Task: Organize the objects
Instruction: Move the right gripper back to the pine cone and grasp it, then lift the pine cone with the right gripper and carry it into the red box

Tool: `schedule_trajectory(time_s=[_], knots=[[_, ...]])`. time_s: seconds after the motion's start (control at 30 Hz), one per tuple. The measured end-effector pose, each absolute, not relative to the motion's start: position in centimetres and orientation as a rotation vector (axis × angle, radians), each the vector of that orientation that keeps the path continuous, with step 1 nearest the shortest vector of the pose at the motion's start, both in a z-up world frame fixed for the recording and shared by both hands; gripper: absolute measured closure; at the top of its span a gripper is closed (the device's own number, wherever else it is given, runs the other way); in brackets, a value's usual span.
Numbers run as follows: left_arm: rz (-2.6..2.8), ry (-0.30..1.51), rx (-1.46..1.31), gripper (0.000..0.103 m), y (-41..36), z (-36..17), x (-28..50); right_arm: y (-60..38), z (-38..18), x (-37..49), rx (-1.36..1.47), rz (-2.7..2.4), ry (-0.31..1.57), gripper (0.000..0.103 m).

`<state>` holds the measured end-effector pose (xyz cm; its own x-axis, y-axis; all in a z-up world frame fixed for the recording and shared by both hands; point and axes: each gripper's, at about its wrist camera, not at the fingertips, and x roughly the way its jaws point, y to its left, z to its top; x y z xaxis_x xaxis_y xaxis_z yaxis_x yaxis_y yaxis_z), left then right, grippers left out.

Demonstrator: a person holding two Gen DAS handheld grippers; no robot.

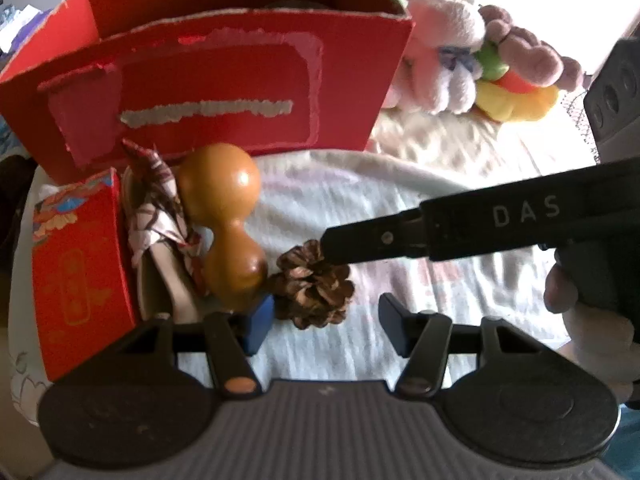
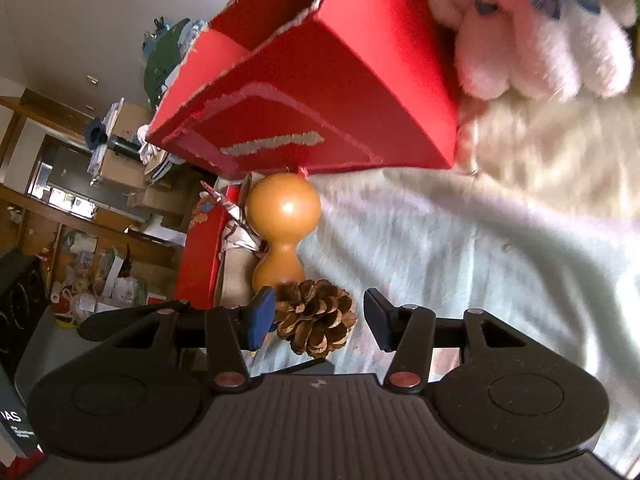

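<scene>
A brown pinecone (image 1: 314,286) lies on the pale bedspread next to a tan gourd (image 1: 230,224). It also shows in the right wrist view (image 2: 316,316), with the gourd (image 2: 282,226) just behind it. My left gripper (image 1: 326,320) is open, the pinecone just ahead between its fingers. My right gripper (image 2: 320,320) is open around the pinecone; in the left wrist view its black finger (image 1: 376,236) reaches in from the right and touches the pinecone's top. A big open red box (image 1: 208,80) stands behind.
A small red patterned box (image 1: 80,272), a folded patterned cloth (image 1: 160,216) and a beige item lie left of the gourd. Plush toys (image 1: 472,56) lie right of the big box (image 2: 320,92); a pink plush (image 2: 532,36) is nearest. A cluttered room is at the left.
</scene>
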<state>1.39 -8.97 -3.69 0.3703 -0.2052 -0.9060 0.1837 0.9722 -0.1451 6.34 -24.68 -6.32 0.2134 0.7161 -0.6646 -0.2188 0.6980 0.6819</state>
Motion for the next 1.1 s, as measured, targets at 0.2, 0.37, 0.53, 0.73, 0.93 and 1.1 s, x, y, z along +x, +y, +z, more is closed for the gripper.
schedule_trajectory(time_s=[0.2,0.37,0.53,0.73,0.93,1.1], knots=[[-0.247,1.182,-0.020,0.043,-9.0,-4.5,2.3,-24.2,-7.8,6.8,0.537,0.705,1.246,0.058],[-0.251,1.186,0.014,0.047,-9.4,-4.6,2.5,-24.6,-7.4,6.8,0.522,0.710,1.260,0.062],[-0.287,1.201,0.044,0.057,-9.9,-4.2,2.6,-25.8,-6.9,6.1,0.519,0.697,1.263,0.062],[-0.360,1.192,0.094,0.057,-11.5,-3.9,2.8,-27.9,-5.9,5.4,0.552,0.638,1.231,0.062],[-0.456,1.111,0.141,0.057,-13.0,-1.1,3.7,-30.1,-2.2,5.5,0.564,0.584,1.133,0.065],[-0.544,0.992,0.229,0.057,-14.3,2.2,4.5,-30.2,1.3,6.4,0.544,0.551,1.034,0.070]])
